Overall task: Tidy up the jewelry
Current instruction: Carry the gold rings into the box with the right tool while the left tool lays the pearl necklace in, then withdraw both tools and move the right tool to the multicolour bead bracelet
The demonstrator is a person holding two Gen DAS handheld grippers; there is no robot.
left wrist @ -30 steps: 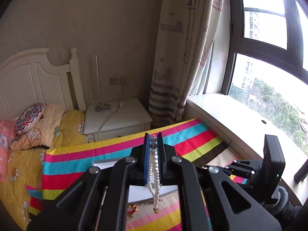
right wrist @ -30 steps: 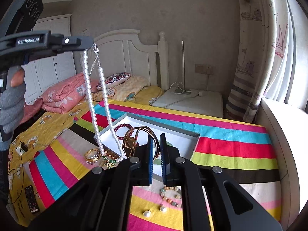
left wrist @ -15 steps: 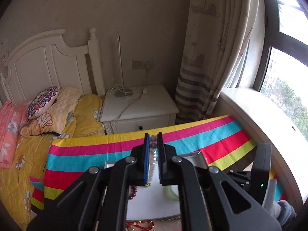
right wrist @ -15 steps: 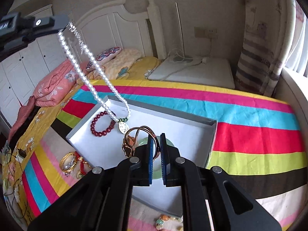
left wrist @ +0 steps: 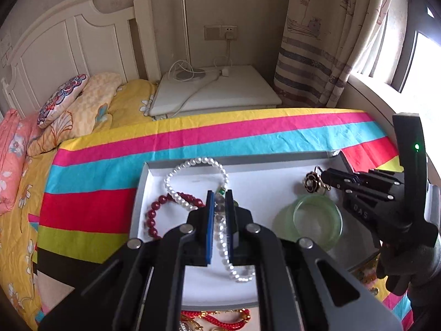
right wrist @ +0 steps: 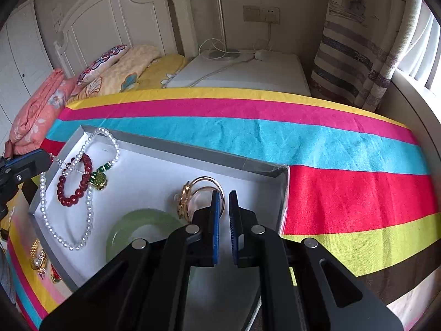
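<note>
The left claw (left wrist: 219,209) pinches the pearls (left wrist: 198,165) near the clasp; the limp, light, slippery strand pools ahead of it in the box (left wrist: 275,158). The right claw (right wrist: 223,209) hangs nearly closed, empty, over the bangles (right wrist: 205,184).

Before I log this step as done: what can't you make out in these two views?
- Left tongs: whether they grip the pearl necklace; its clasp end sits between the fingers in the left wrist view, and the frame edge cuts them in the right.
- Gold and red pieces outside the white box: mostly behind the gripper body.
- Right tongs: contents unclear.
</note>
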